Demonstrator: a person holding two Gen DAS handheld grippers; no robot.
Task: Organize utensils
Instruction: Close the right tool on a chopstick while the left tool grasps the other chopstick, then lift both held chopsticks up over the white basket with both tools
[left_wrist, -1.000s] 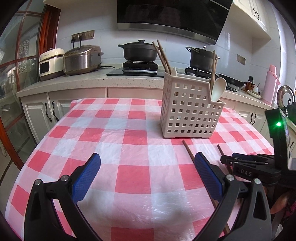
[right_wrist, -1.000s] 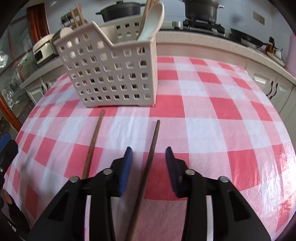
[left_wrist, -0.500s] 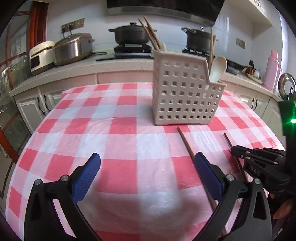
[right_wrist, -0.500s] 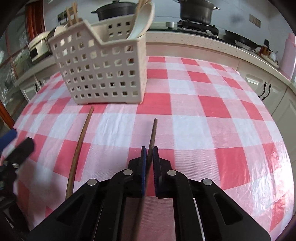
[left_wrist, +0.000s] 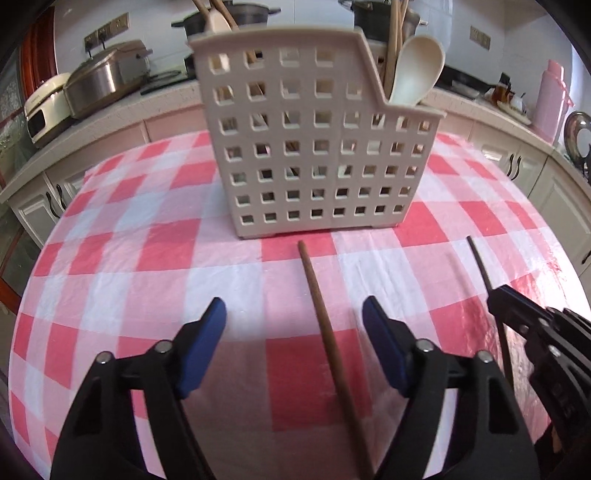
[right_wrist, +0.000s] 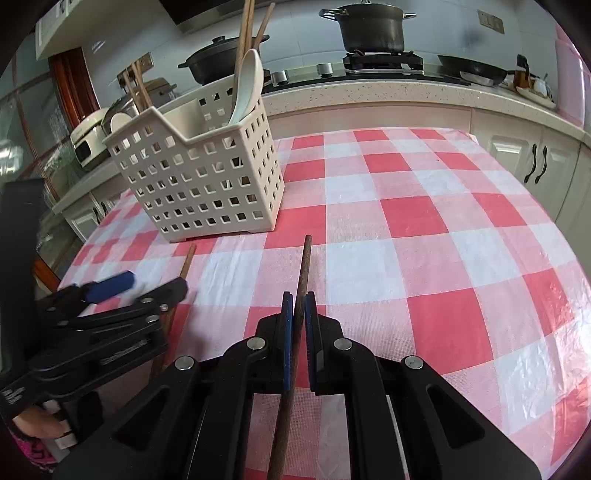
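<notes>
A white perforated utensil basket (left_wrist: 314, 147) (right_wrist: 199, 177) stands on the checked tablecloth, holding a pale spoon (left_wrist: 417, 70) (right_wrist: 247, 85) and several chopsticks. A brown chopstick (left_wrist: 325, 332) (right_wrist: 188, 262) lies flat in front of it, between the jaws of my left gripper (left_wrist: 293, 308) (right_wrist: 147, 288). Those jaws are closing, and the blue pads are still apart from the stick. My right gripper (right_wrist: 299, 299) (left_wrist: 517, 317) is shut on a darker chopstick (right_wrist: 304, 266) (left_wrist: 480, 262), whose tip points toward the basket.
The red and white tablecloth (right_wrist: 424, 221) covers a round table that drops off at the near and side edges. Behind it runs a counter with black pots (right_wrist: 369, 26), rice cookers (left_wrist: 103, 85) and a pink flask (left_wrist: 550, 99). A hand (right_wrist: 37, 428) holds the left gripper.
My left gripper moved forward and right until it straddles the brown chopstick, and its jaws narrowed. My right gripper closed on the darker chopstick and shifted slightly with it.
</notes>
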